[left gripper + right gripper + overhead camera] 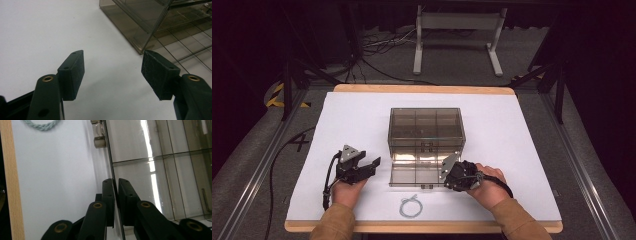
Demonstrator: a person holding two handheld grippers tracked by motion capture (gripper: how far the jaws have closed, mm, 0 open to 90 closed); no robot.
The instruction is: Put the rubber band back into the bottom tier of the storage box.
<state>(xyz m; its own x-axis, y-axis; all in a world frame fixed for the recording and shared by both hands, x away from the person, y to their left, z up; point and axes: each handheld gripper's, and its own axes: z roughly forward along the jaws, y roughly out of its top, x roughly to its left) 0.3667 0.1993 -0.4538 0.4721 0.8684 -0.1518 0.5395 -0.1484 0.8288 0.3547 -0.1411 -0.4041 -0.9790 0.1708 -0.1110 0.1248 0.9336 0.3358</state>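
Two grippers worked at a smoky plastic box (426,131) mid-bench: the right gripper (115,195) had its jaws clamped on the thin front edge of the box's lowered lid (414,172), apparently to swing it, while the left gripper (364,162) waited alongside, jaws spread and empty.

Open white table (352,120) lies left of the compartment box (426,131), whose lowered lid (412,172) blocks the front.
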